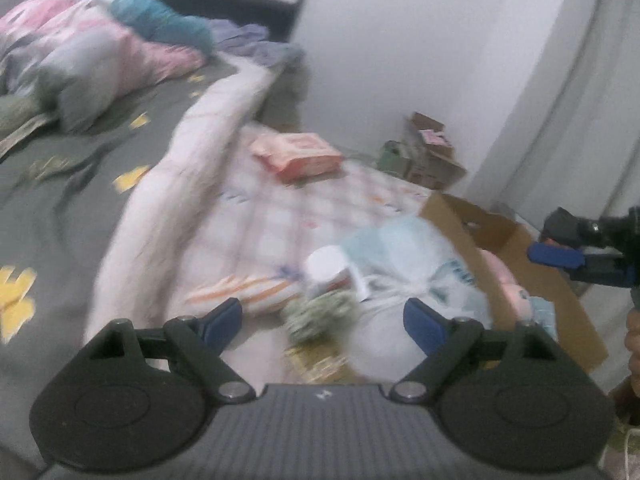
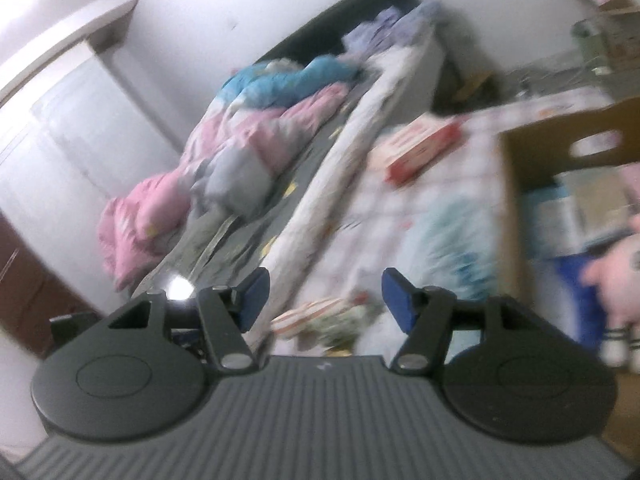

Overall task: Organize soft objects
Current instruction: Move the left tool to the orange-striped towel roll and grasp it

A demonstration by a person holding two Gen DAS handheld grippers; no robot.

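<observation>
My left gripper (image 1: pixel 322 322) is open and empty above a heap of soft things on a checked mat (image 1: pixel 280 216): an orange-striped soft item (image 1: pixel 244 292), a greenish fuzzy item (image 1: pixel 320 312) and a pale blue-white bag (image 1: pixel 404 256). A cardboard box (image 1: pixel 532 276) at the right holds a pink plush toy (image 1: pixel 504 284). My right gripper (image 2: pixel 324 296) is open and empty; it also shows at the right edge of the left wrist view (image 1: pixel 560 256). In the right wrist view the box (image 2: pixel 516 168) and the pink plush (image 2: pixel 616 280) lie at the right. Both views are blurred.
A bed (image 1: pixel 60 184) with a grey sheet and a pink and blue duvet (image 1: pixel 100 40) fills the left. A red-and-white pack (image 1: pixel 300 156) lies on the mat. Small boxes (image 1: pixel 424 152) stand by the wall. A white wardrobe (image 2: pixel 60 128) is behind the bed.
</observation>
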